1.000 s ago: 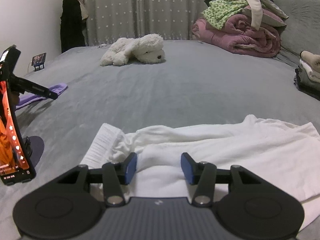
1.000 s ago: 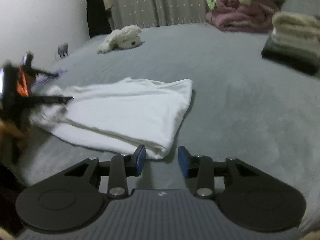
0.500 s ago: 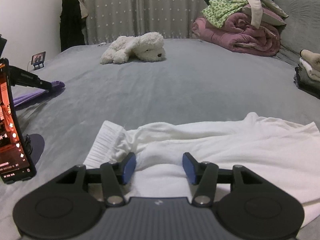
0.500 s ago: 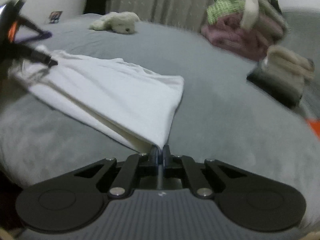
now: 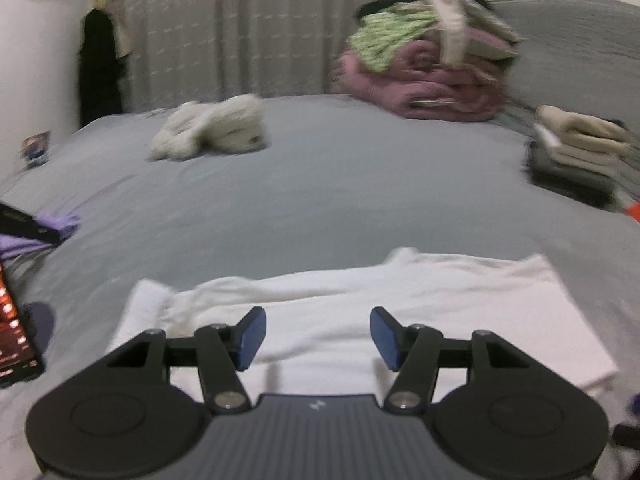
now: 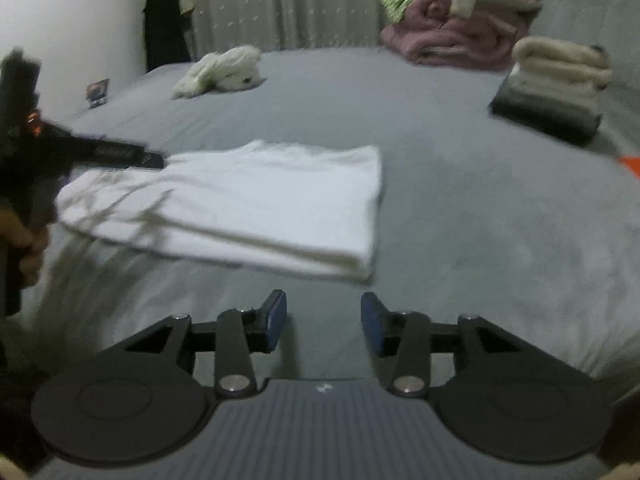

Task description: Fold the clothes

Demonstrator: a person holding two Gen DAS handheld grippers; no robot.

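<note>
- Looking out over the grey bed [image 6: 440, 168], I take the folded white garment [image 6: 256, 200] as my landmark; it lies flat near the bed's front edge, in a rough rectangle with its thick folded corner nearest my right tool.
- Left of the garment, a hand [image 6: 24, 240] grips the black handle of my left gripper [image 5: 316, 334], seen side-on in the right wrist view, its fingers reaching over the garment's left end.
- In its own view the left gripper hangs above the garment's near edge, jaws opening; cloth shows behind the gap, but the blue pads [image 5: 252, 336] press on nothing.
- Beyond the garment's left end, a cream plush toy [image 6: 224, 70] lies far back on the bed, before the curtain [image 6: 320, 4].
- Just in front of the garment's right corner, my right gripper [image 6: 324, 324] sits over bare bedding, jaws opening and apart, nothing between them.
- Behind and right of the garment, a pink quilt pile [image 6: 456, 36] is topped with loose clothes.
- Well to the right of the garment stands a stack of folded clothes [image 6: 556, 84], cream on dark grey.
</note>
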